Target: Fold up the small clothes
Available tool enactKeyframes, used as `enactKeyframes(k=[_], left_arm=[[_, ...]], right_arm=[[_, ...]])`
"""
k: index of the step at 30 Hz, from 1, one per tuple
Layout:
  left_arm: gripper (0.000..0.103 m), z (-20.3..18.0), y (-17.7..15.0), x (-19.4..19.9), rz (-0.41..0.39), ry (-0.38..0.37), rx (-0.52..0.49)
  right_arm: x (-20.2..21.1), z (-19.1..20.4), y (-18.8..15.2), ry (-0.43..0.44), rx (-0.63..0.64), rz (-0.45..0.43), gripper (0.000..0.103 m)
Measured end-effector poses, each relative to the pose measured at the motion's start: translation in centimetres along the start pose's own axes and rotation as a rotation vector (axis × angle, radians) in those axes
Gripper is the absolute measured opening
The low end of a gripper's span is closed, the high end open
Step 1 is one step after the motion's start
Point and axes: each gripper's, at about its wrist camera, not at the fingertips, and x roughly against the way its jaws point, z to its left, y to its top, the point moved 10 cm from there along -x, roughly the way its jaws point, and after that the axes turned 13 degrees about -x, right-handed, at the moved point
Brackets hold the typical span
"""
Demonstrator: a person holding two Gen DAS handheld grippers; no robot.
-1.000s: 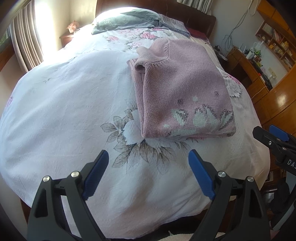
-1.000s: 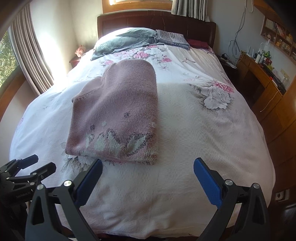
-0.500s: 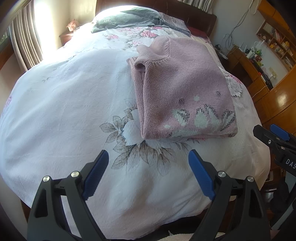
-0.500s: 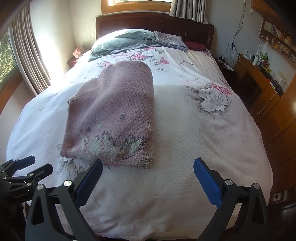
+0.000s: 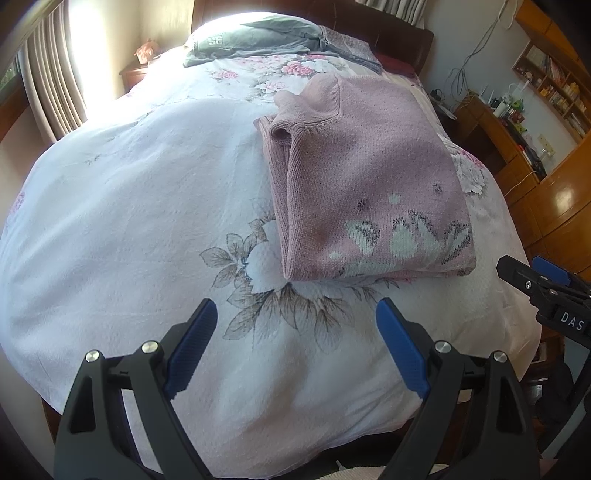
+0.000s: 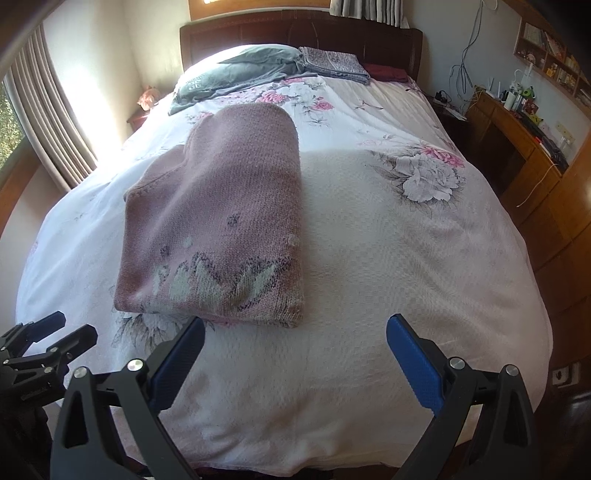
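A pink knitted sweater point(image 5: 369, 184) with a pale flower pattern along its hem lies folded into a long rectangle on the white floral bedspread point(image 5: 129, 221). In the right wrist view the same sweater point(image 6: 221, 214) sits left of centre. My left gripper point(image 5: 295, 332) hangs open over the near part of the bed, just short of the sweater's hem, holding nothing. My right gripper point(image 6: 295, 343) is open too, its left finger close to the hem's right corner. Each gripper shows at the edge of the other's view.
Grey folded clothes point(image 6: 240, 70) and a patterned cloth point(image 6: 332, 62) lie at the pillow end by the dark headboard point(image 6: 295, 29). A wooden desk with clutter point(image 6: 517, 122) stands to the right, curtains point(image 6: 44, 122) to the left. The bed's right half point(image 6: 424, 240) is bare bedspread.
Both grippers have drifted slightly; the sweater sits a little differently in each view. The sweater itself has not moved and both grippers stay open.
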Motion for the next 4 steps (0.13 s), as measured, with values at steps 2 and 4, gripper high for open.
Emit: enactKeyframes(k=[2,4], left_arm=[[0.087,-0.06,-0.01,0.04,-0.001,-0.002,0.002],[0.087,-0.07,-0.02,0.03,-0.001,-0.002,0.002]], right_arm=[[-0.18,-0.05,-0.12,-0.001,-0.002,0.009,0.099],[-0.21,-0.05,-0.21,-0.003,-0.003,0.011,0.099]])
